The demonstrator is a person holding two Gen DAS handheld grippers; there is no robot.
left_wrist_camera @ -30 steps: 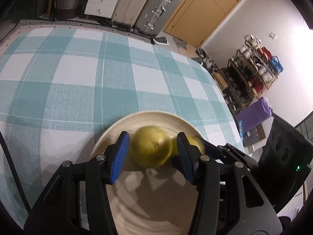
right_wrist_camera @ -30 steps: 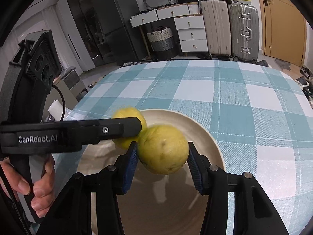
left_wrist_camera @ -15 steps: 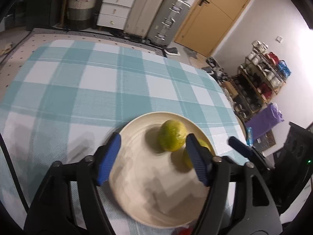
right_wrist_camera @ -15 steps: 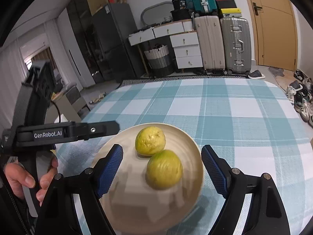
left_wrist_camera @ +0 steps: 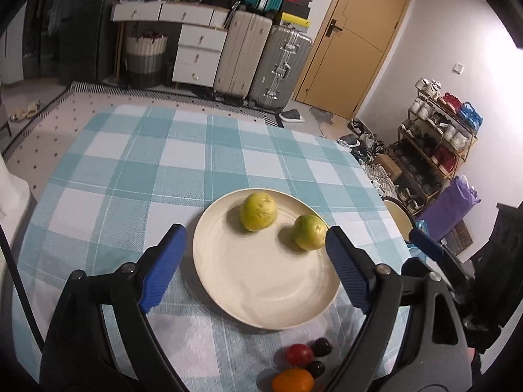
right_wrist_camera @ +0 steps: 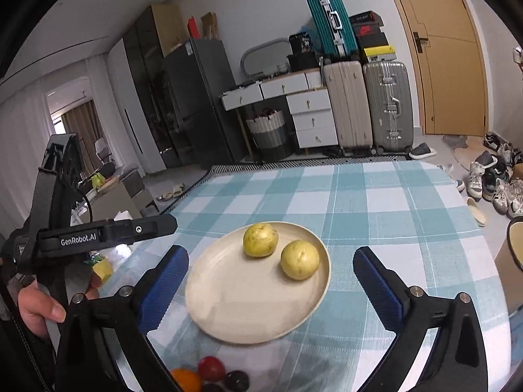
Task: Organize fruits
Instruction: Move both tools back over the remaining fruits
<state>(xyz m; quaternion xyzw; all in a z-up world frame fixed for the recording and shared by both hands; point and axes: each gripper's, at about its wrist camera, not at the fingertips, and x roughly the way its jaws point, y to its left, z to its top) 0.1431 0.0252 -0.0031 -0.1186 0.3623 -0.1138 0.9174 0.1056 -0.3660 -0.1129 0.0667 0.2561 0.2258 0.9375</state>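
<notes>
A cream plate (left_wrist_camera: 261,287) (right_wrist_camera: 235,307) sits on the teal checked tablecloth. Two yellow-green fruits lie on its far side, apart: one (left_wrist_camera: 258,211) (right_wrist_camera: 260,239) to the left, one (left_wrist_camera: 309,232) (right_wrist_camera: 299,260) to the right. My left gripper (left_wrist_camera: 255,261) is open and empty, raised above the plate's near side. My right gripper (right_wrist_camera: 271,281) is open and empty, also above the plate. Near the table's front edge lie an orange (left_wrist_camera: 292,380) (right_wrist_camera: 186,379), a red fruit (left_wrist_camera: 298,354) (right_wrist_camera: 211,367) and dark plums (left_wrist_camera: 322,348) (right_wrist_camera: 237,379).
The left gripper's body (right_wrist_camera: 108,233) and the hand holding it show at the left of the right wrist view. The table's right edge drops to a chair (left_wrist_camera: 400,219) and a shoe rack (left_wrist_camera: 438,143). Suitcases and drawers stand beyond the table.
Both grippers let go of their yellow-green fruits on the plate, opened wide and pulled back and up. The small fruits at the front edge came into view.
</notes>
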